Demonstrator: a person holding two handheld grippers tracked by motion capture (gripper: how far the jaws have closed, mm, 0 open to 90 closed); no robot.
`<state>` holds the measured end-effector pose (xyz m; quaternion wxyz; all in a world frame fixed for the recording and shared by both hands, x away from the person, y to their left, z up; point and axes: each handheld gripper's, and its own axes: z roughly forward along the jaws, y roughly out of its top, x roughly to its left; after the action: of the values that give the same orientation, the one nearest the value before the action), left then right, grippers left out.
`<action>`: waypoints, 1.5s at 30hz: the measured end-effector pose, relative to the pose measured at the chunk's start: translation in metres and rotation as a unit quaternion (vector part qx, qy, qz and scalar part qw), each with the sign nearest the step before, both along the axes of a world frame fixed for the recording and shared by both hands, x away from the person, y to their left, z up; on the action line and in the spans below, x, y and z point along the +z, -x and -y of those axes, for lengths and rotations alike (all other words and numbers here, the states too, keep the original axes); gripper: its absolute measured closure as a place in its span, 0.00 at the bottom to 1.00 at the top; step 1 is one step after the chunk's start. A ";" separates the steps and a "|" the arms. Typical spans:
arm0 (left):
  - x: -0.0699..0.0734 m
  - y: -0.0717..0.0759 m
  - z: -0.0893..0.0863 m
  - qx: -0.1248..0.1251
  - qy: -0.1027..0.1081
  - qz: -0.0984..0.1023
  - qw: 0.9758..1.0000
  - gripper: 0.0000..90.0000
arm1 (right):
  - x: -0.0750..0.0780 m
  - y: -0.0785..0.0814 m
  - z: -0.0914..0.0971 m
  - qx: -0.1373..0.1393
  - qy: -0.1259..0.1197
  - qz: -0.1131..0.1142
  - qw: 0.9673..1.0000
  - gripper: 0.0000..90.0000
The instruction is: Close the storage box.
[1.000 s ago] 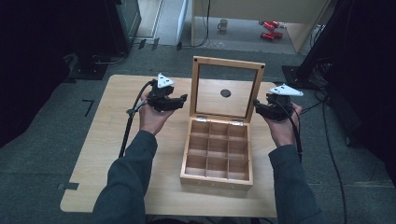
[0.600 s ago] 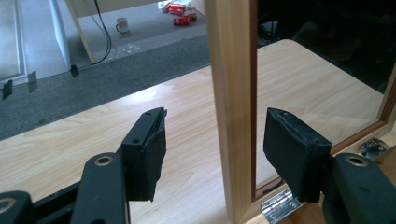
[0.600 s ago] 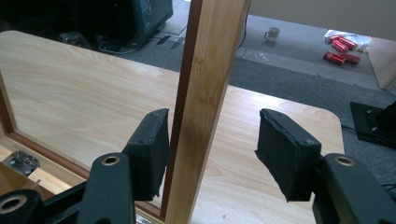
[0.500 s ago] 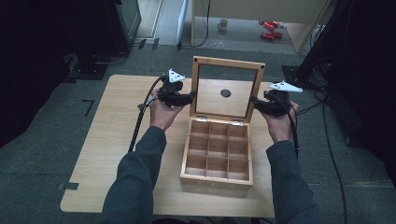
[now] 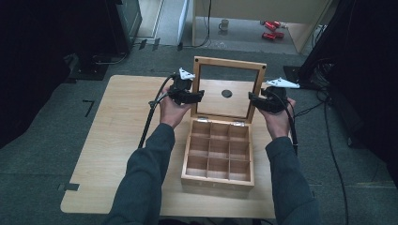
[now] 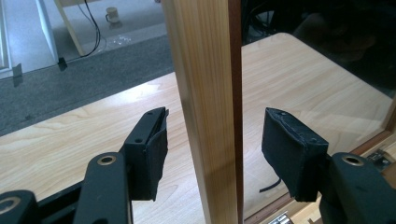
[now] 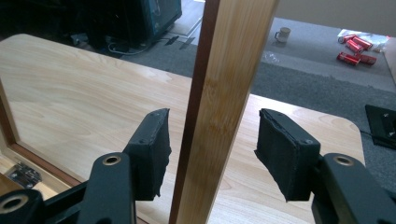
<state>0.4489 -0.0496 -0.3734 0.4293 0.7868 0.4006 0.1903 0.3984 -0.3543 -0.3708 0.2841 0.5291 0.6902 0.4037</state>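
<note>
A wooden box with several empty compartments stands on the table, its glass-paned lid raised upright. My left gripper is at the lid's left edge. In the left gripper view the lid's side rail stands between the jaws of the left gripper, which have just been closing; a gap still shows at each pad. My right gripper is at the lid's right edge. There the rail passes between the open jaws of the right gripper, untouched.
A round dark spot on the table shows through the glass. A metal hinge joins lid and box. On the floor behind lie a mug and red cans. Cables trail from both grippers.
My left hand has moved right until its jaws straddle the lid's left rail. The right hand has edged left onto the lid's right rail.
</note>
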 end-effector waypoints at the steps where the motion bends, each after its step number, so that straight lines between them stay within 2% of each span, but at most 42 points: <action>1: -0.001 -0.001 0.001 -0.001 0.002 -0.002 1.000 0.46 | 0.000 0.000 0.000 0.000 0.000 0.000 1.000 0.49; 4: -0.003 -0.003 0.002 -0.010 0.018 -0.007 1.000 0.48 | -0.002 -0.002 0.000 0.006 0.003 0.000 1.000 0.50; 8: -0.001 -0.002 0.004 -0.013 0.018 -0.003 1.000 0.51 | -0.001 -0.003 0.001 0.014 -0.004 0.004 1.000 0.51; 13: 0.000 -0.001 0.002 -0.013 0.027 -0.011 0.999 0.53 | 0.000 -0.003 0.000 0.028 -0.018 0.009 0.999 0.56; 23: 0.003 0.004 0.000 -0.019 0.032 -0.011 0.999 0.53 | 0.004 0.003 -0.002 0.028 -0.007 0.011 1.000 0.57; 25: 0.003 0.007 -0.001 -0.021 0.036 -0.007 0.999 0.53 | 0.006 0.007 -0.004 0.026 -0.011 0.013 1.000 0.57; 30: 0.003 0.014 -0.003 -0.023 0.035 0.003 0.999 0.53 | 0.011 0.015 -0.008 0.026 0.016 0.018 0.999 0.56; 38: 0.003 0.030 -0.005 -0.026 0.028 0.030 0.999 0.54 | 0.016 0.030 -0.013 0.026 0.033 0.033 0.999 0.56; 41: 0.002 0.035 -0.007 -0.028 0.027 0.038 0.999 0.55 | 0.016 0.034 -0.014 0.023 0.034 0.035 0.999 0.56; 45: 0.002 0.039 -0.007 -0.029 0.027 0.042 0.998 0.56 | 0.015 0.041 -0.013 0.022 0.021 0.045 0.998 0.56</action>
<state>0.4095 -0.0421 -0.3709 0.4723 0.7776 0.3638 0.2000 0.3574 -0.3413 -0.3560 0.3173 0.4886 0.6966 0.4188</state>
